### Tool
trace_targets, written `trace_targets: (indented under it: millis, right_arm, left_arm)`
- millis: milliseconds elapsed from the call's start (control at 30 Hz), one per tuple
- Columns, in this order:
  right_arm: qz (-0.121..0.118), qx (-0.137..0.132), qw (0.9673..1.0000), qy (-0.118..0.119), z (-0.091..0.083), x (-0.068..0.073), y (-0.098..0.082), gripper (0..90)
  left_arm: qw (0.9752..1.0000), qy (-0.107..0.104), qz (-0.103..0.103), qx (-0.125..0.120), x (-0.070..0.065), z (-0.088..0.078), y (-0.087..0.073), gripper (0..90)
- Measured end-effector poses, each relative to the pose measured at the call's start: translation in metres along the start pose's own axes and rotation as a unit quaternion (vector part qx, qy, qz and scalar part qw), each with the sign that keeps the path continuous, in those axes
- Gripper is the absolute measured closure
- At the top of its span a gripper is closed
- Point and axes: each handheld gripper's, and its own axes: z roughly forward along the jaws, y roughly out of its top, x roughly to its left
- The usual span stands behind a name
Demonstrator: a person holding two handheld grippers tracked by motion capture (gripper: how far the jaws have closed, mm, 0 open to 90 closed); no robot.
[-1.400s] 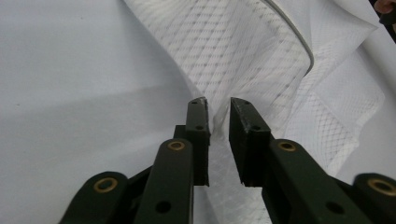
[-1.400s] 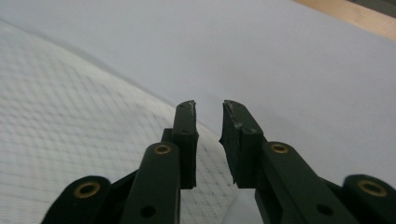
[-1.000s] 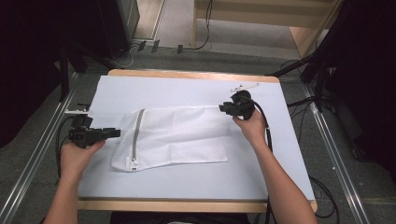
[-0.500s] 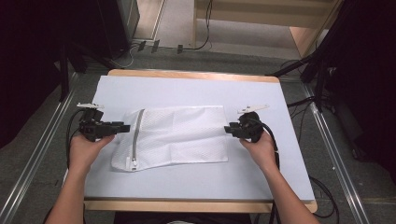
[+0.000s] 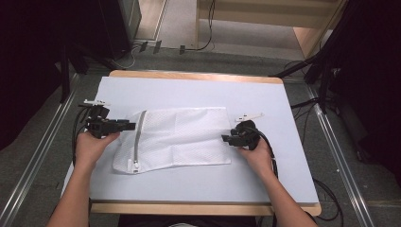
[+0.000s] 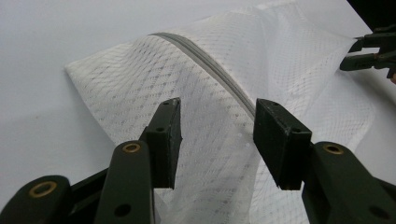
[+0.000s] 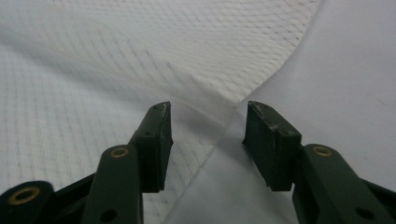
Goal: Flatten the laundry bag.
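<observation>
Two grippers flank a white mesh bag lying flat mid-tabletop. The left gripper at the zipper end and the right gripper at the opposite edge have just been opening; both jaws stand apart over fabric, seemingly ready to pinch both ends.

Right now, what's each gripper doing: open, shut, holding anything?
Left gripper: open, jaws just opened further, astride the mesh bag by its zipper, not gripping.
Right gripper: open, jaws just opened, over the bag's edge, holding nothing.
</observation>
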Motion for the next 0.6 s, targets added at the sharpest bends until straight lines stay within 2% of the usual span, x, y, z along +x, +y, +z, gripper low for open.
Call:
trace_targets:
  millis: [67, 100, 133, 167, 233, 267, 333, 433, 467, 533, 567, 600]
  right_arm:
    - [0.002, 0.002, 1.0, -0.004, 0.002, 0.0, 0.003, 59.2]
    - [-0.004, 0.011, 0.9999, -0.013, 0.004, 0.001, 0.007, 70.5]
    - [-0.004, 0.011, 0.9999, -0.013, 0.004, 0.001, 0.007, 70.5]
    - [-0.007, 0.017, 0.9998, -0.013, 0.005, 0.002, 0.009, 77.9]
    - [-0.003, 0.031, 0.9995, -0.007, 0.005, 0.003, 0.011, 87.9]
    - [0.001, 0.037, 0.9993, -0.001, 0.004, 0.002, 0.012, 90.0]
    - [0.015, 0.035, 0.9991, 0.021, -0.004, -0.004, 0.013, 90.0]
    - [0.024, 0.031, 0.9988, 0.029, -0.011, -0.009, 0.013, 90.0]
    - [0.031, 0.037, 0.9982, 0.035, -0.017, -0.015, 0.012, 90.0]
    - [0.03, 0.037, 0.9982, 0.036, -0.02, -0.019, 0.01, 90.0]
    - [0.04, 0.044, 0.9975, 0.038, -0.026, -0.027, 0.006, 90.0]
    - [0.04, 0.044, 0.9975, 0.038, -0.026, -0.027, 0.006, 90.0]
  left_arm:
    - [1.0, 0.001, 0.0, 0.002, 0.0, 0.001, 0.0, 52.3]
    - [1.0, 0.001, -0.001, 0.001, 0.001, 0.001, 0.0, 52.1]
    - [1.0, 0.001, -0.001, 0.001, 0.001, 0.001, 0.0, 51.9]
    - [1.0, 0.002, -0.001, 0.002, 0.001, 0.001, 0.0, 51.9]
    - [1.0, 0.003, -0.002, 0.002, 0.001, 0.001, 0.0, 51.7]
    - [1.0, 0.004, -0.002, 0.002, 0.001, 0.001, 0.0, 51.5]
    - [1.0, 0.006, -0.002, 0.002, 0.002, 0.0, 0.0, 51.3]
    - [1.0, 0.006, -0.003, 0.002, 0.002, 0.0, -0.001, 51.3]
    - [1.0, 0.007, -0.003, 0.002, 0.002, 0.0, -0.001, 51.2]
    - [1.0, 0.007, -0.003, 0.003, 0.002, 0.001, -0.001, 51.2]
    - [1.0, 0.006, -0.003, 0.003, 0.002, 0.001, -0.001, 51.1]
    - [1.0, 0.007, -0.001, 0.005, 0.002, 0.002, -0.001, 51.1]
